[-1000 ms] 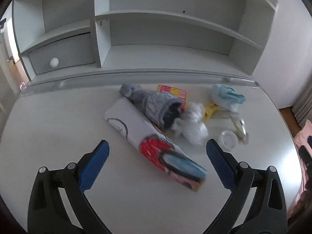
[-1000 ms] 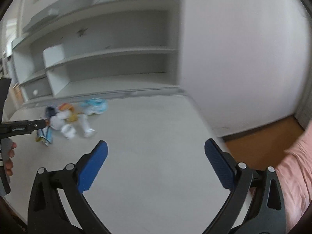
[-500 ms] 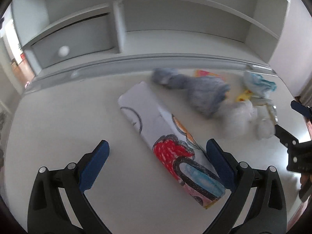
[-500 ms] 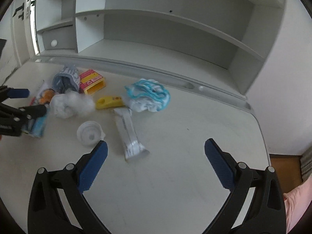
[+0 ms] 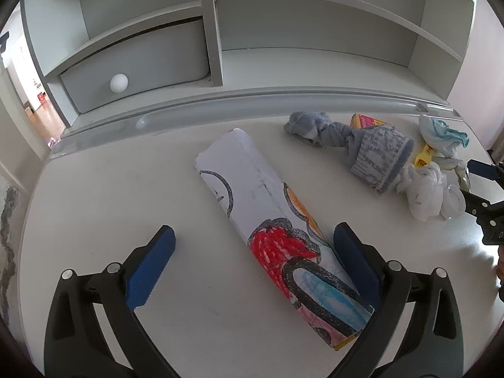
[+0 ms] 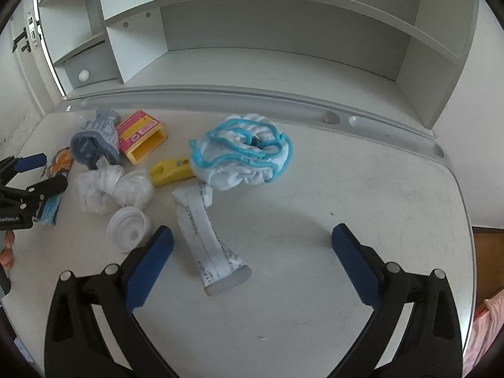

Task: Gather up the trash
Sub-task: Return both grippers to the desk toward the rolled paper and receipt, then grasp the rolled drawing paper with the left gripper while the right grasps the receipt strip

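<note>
My left gripper [image 5: 252, 261] is open, low over the desk, its fingers astride the near end of a rolled paper with a crayon drawing [image 5: 274, 230]. My right gripper [image 6: 252, 261] is open above a flattened white tube [image 6: 211, 233]. Trash lies clustered in the right wrist view: a white lid [image 6: 127, 226], a crumpled white plastic bag [image 6: 110, 189], a yellow piece [image 6: 171, 170], a pink-and-yellow box [image 6: 141, 135], a grey sock [image 6: 94, 141] and a white cloth with blue trim [image 6: 242, 154]. The sock [image 5: 371, 154] and the bag [image 5: 422, 192] also show in the left wrist view.
A white desk [image 6: 346, 189] carries everything, with a raised grooved ledge [image 6: 283, 100] and shelves [image 6: 283, 53] behind. A drawer with a round knob [image 5: 119, 82] sits at the back left. The desk's right edge drops to a wooden floor [image 6: 488, 252].
My left gripper has moved forward and lower onto the rolled drawing. My right gripper has swung left from the wall side and closed in over the trash pile.
</note>
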{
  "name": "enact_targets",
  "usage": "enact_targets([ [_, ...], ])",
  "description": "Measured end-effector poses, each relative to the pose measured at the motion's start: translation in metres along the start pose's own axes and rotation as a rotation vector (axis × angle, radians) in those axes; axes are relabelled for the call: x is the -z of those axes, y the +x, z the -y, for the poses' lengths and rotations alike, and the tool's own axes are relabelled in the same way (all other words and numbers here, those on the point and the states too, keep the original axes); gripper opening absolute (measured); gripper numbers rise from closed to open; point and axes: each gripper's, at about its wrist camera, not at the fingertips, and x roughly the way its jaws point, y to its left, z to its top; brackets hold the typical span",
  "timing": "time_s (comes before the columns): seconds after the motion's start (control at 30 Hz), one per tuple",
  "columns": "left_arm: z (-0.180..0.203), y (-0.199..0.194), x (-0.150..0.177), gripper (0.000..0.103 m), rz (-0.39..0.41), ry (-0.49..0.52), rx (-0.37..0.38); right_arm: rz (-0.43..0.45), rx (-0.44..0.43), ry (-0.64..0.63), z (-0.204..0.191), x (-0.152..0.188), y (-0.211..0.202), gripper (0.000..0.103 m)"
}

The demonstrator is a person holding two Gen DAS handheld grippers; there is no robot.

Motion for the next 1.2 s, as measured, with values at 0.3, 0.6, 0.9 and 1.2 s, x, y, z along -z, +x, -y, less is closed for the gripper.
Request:
enact_targets([
  [0.3,0.001,-0.001,0.001,0.097,0.0,0.0,0.001,-0.001,0.0,0.001,0.003,-0.001,-0.001,0.098],
  [0.6,0.0,0.0,0.002,0.097,0.003,-0.02,-0.005,-0.001,-0.026,-0.038,-0.004,-0.002,-0.001,0.094],
  [0.9,-0.011,-0.013,0.003,0.022,0.06,-0.075,0.063,0.082,0.002,-0.118,-0.023,0.003,-0.019,0.02],
  [1.2,-0.017,-0.054,0.019,0.007,0.121,-0.073,0.085,0.236,0.021,-0.123,-0.025,0.01,-0.048,0.019],
])
